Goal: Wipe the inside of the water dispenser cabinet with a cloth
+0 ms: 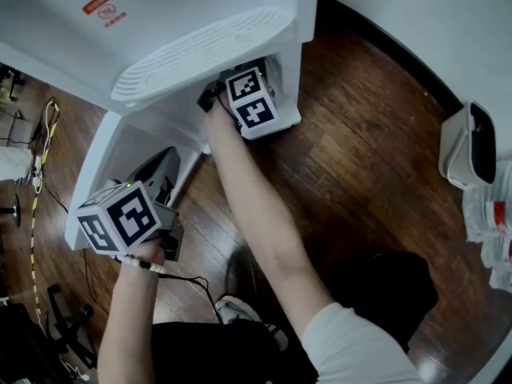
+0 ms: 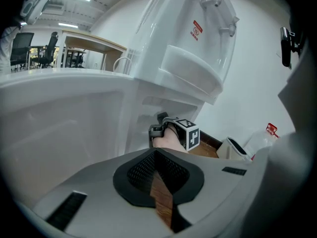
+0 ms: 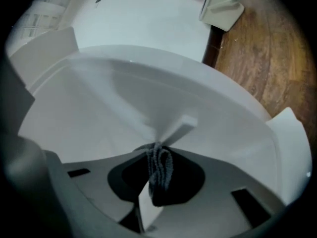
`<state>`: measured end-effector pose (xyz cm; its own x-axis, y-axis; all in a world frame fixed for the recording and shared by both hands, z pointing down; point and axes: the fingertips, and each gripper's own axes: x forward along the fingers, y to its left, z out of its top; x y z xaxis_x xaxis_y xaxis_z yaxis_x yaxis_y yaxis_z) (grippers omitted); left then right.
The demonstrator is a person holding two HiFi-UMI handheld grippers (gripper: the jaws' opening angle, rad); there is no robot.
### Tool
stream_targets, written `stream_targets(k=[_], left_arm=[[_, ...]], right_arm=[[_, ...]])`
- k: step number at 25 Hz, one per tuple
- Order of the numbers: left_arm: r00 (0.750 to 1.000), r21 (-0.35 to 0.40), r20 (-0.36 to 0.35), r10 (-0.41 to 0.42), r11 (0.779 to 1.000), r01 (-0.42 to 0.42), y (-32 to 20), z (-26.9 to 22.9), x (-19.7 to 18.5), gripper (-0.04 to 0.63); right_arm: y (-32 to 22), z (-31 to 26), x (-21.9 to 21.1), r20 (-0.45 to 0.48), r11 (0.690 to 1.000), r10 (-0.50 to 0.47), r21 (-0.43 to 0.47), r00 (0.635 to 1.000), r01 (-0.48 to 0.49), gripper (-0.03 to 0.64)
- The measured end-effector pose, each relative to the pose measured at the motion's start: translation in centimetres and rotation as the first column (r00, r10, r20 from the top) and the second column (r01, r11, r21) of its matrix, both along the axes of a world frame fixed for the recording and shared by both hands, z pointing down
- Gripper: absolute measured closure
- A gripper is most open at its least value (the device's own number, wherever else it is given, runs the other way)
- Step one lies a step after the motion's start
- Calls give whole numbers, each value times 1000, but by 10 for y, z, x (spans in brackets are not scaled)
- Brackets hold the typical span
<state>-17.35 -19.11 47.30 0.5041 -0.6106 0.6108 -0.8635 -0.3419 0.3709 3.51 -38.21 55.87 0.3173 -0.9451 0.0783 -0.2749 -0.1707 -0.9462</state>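
A grey cloth (image 3: 159,170) was pinched between the closed fingers of the right gripper (image 3: 156,145), with the white inner wall of the water dispenser cabinet (image 3: 99,108) just ahead of them. The left gripper (image 2: 155,151) was held closed on nothing, outside the cabinet, above the wooden floor (image 1: 360,158).

Just beyond the fingertips of the right gripper (image 3: 157,150), the cabinet wall (image 3: 99,108) and a jutting white rib (image 3: 181,128) block the way; open wooden floor (image 3: 262,48) lies far right of them.
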Motion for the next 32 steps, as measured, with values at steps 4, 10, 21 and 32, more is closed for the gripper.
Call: stream_targets(k=[4, 10, 21, 32], left_arm=[[1000, -6, 0, 1, 1000, -1, 1, 1, -1, 606], [1000, -8, -4, -2, 1000, 2, 1, 2, -3, 606], [1000, 7, -16, 14, 1000, -14, 2, -6, 4, 606], [1000, 44, -8, 20, 999, -20, 8, -26, 9, 606]], right_arm=[[-2, 30, -2, 45, 999, -4, -46, 999, 6, 566], [8, 91, 7, 106, 987, 33, -162, 994, -15, 566], [31, 92, 9, 107, 990, 31, -143, 994, -15, 568], [61, -32, 8, 82, 990, 0, 137, 997, -11, 568]])
